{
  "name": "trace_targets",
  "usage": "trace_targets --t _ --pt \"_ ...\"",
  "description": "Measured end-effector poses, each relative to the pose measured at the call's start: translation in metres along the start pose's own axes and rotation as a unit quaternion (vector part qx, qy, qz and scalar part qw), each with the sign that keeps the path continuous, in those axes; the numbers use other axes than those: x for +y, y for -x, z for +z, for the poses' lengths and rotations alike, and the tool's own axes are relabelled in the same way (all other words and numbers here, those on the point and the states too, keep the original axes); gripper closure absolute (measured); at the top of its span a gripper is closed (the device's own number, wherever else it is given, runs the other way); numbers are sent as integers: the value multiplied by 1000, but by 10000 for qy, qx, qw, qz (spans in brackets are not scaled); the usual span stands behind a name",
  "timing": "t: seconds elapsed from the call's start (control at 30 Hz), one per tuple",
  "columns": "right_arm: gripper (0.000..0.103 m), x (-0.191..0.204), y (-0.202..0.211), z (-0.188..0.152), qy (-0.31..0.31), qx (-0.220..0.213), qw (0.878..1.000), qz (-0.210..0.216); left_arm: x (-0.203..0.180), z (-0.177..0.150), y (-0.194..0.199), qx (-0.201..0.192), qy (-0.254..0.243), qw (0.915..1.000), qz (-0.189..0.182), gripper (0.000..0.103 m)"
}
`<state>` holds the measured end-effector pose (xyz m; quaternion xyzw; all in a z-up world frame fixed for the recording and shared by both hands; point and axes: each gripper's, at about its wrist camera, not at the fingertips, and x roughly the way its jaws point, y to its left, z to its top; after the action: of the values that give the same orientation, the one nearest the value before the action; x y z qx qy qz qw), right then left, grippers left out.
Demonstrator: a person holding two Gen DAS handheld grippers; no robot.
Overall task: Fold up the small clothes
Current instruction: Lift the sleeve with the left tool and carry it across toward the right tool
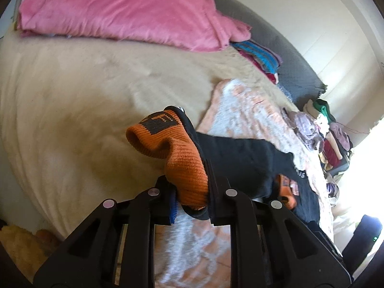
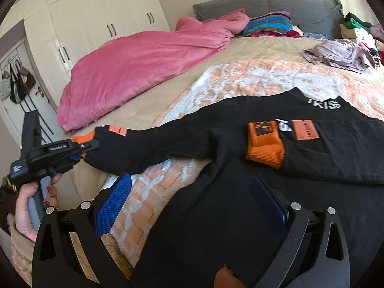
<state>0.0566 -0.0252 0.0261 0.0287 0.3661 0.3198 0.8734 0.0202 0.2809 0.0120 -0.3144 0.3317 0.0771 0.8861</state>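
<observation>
A small black sweater [image 2: 216, 168] with orange cuffs lies on an orange and white quilt [image 2: 240, 79] on the bed. My left gripper [image 1: 192, 187] is shut on the orange cuff [image 1: 182, 163] of one sleeve and holds that sleeve stretched out to the left; it also shows in the right wrist view [image 2: 81, 148]. The other sleeve lies folded across the chest, its orange cuff [image 2: 264, 144] near the collar. My right gripper [image 2: 192, 206] is open, its jaws wide apart just above the sweater's lower body, holding nothing.
A pink blanket [image 2: 134, 64] lies across the far left of the bed. A striped pillow [image 2: 268, 25] and grey headboard [image 2: 264, 2] are behind. A pile of clothes [image 2: 340, 52] sits at the right. White wardrobes [image 2: 96, 19] stand at the left.
</observation>
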Motion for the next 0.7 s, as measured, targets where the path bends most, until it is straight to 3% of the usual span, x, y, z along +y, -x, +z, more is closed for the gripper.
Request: trace_targets --t 0.57,0.7 --pt "5 -59 44 -1 -586 -433 9967 -359 -103 16 10 -192 -847 9943 -620 93" --pt "5 -69 55 -2 -579 -579 9943 -683 -127 19 9 -188 -1023 9915 -781 94"
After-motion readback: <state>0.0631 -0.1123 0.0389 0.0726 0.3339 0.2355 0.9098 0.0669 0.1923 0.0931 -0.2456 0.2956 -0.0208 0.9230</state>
